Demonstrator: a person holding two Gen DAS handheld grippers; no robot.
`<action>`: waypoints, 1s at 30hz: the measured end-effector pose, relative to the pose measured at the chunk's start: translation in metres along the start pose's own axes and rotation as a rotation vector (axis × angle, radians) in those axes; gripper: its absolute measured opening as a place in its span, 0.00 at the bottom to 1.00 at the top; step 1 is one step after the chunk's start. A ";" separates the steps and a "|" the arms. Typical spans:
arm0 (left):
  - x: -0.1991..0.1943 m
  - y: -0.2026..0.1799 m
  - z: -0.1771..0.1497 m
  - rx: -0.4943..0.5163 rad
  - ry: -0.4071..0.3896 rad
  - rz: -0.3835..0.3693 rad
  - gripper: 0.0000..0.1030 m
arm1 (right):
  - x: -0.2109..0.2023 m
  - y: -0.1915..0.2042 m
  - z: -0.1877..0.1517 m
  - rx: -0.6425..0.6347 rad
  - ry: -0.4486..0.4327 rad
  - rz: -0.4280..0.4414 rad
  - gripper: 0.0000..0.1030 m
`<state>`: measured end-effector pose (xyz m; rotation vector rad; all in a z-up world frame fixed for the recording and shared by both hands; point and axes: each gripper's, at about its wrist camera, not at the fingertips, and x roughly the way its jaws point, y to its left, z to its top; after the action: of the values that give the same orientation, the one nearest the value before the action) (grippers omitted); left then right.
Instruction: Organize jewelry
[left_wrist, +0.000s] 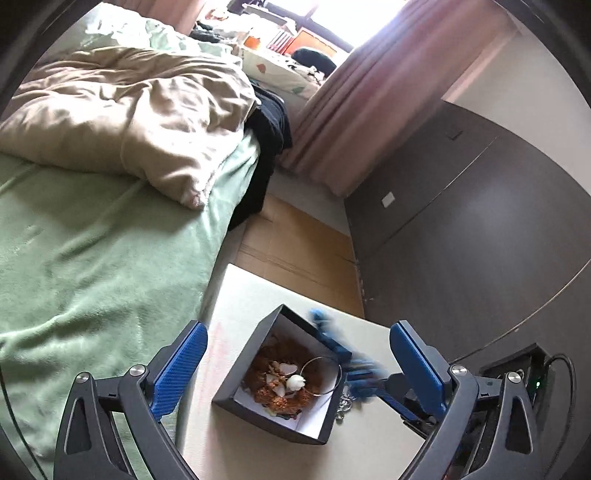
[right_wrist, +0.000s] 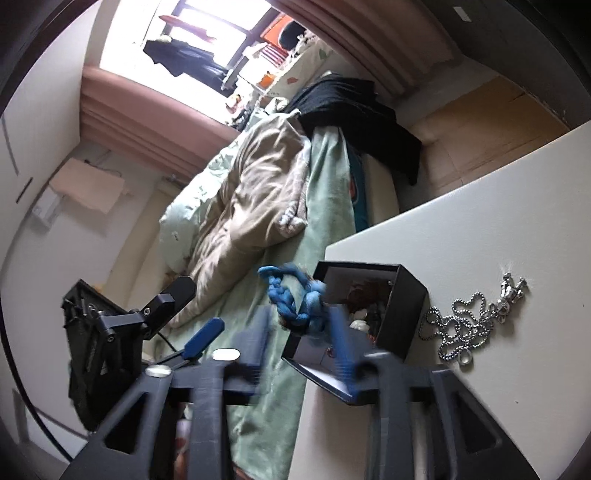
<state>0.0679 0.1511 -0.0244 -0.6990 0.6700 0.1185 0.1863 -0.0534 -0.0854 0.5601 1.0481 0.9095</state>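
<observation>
A black open box (left_wrist: 280, 373) with a white lining stands on the pale table (left_wrist: 236, 295). It holds an orange beaded piece, white shell-like pieces and a thin metal bangle (left_wrist: 320, 376). My left gripper (left_wrist: 299, 358) is open and empty, its blue pads either side of the box, above it. My right gripper (right_wrist: 299, 325) is blurred and shut on a blue braided cord (right_wrist: 295, 295), held at the box's (right_wrist: 402, 306) edge. The cord also shows in the left wrist view (left_wrist: 332, 339). A silver ball chain (right_wrist: 469, 321) with clasps lies on the table right of the box.
A bed with a green blanket (left_wrist: 85, 258) and beige duvet (left_wrist: 122, 110) lies left of the table. Dark wardrobe doors (left_wrist: 480, 240) stand at the right. Wooden floor (left_wrist: 295, 243) shows beyond the table. Pink curtains (left_wrist: 369, 92) hang at the back.
</observation>
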 end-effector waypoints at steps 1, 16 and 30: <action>0.001 -0.001 -0.001 0.009 0.009 -0.023 0.96 | -0.001 -0.002 0.000 0.012 -0.004 0.001 0.58; 0.009 -0.049 -0.025 0.196 -0.023 -0.001 0.96 | -0.071 -0.040 0.009 0.066 -0.095 -0.157 0.97; 0.059 -0.094 -0.064 0.335 0.136 -0.021 0.96 | -0.114 -0.088 0.010 0.172 -0.085 -0.299 1.00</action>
<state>0.1100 0.0313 -0.0441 -0.3933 0.7900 -0.0615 0.2041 -0.1968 -0.0933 0.5612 1.1045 0.5327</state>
